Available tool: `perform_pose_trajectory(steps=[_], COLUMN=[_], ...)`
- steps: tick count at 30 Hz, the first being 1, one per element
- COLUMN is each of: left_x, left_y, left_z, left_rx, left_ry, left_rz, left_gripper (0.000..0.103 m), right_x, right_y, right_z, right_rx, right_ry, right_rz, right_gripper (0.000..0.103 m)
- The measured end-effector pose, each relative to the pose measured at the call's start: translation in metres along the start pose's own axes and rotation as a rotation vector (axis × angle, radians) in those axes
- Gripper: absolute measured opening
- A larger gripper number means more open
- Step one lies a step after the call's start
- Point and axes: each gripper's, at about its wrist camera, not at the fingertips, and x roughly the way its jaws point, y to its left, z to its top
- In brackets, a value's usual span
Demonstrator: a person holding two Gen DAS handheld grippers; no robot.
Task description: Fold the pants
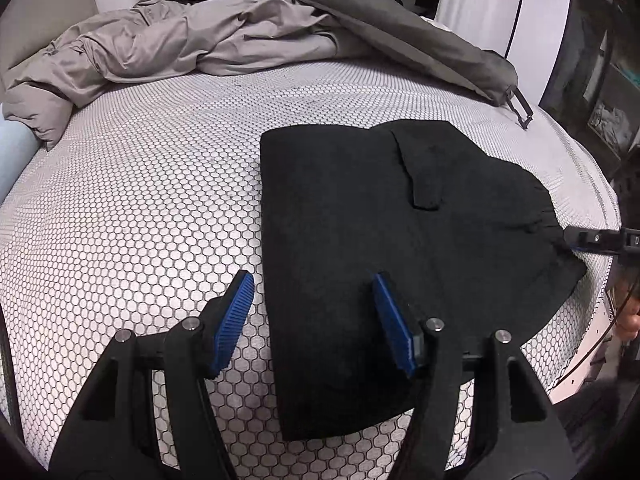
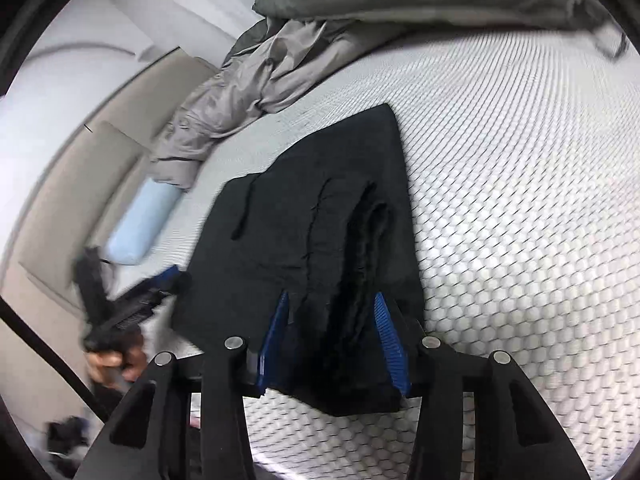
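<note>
Black pants (image 1: 360, 240) lie folded on the bed (image 1: 140, 200), long axis near-to-far; left hand-held gripper (image 1: 314, 316) straddles their left edge half-open, right hand-held gripper (image 2: 332, 336) brackets the bunched waistband, grip unclear.

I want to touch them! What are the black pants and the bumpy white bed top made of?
The black pants look like soft, matte knit or fleece: no shine and a fuzzy surface. The bed top looks like a woven or quilted mattress cover with a raised honeycomb pattern; the exact fibre can't be told.

Black pants (image 1: 360, 216) lie folded flat on the honeycomb-patterned mattress (image 1: 140, 200), one edge bunched
</note>
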Motion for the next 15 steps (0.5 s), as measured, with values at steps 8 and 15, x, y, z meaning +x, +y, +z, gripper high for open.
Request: perform_pose_trajectory(steps=[8,15], left_x=[0.013,-0.002], left_y=[0.001,0.008], left_z=[0.001,0.005], left_rx=[-0.032,-0.117], left_ry=[0.018,-0.023], left_rz=[-0.004,-0.08], left_gripper=[0.064,0.064], right_x=[0.034,0.002], right_y=[-0.02,0.032], right_z=[0.016,0.018], right_rx=[0.077,-0.106], right_ry=[0.089,-0.057], right_rz=[0.035,0.054], right_gripper=[0.046,0.011])
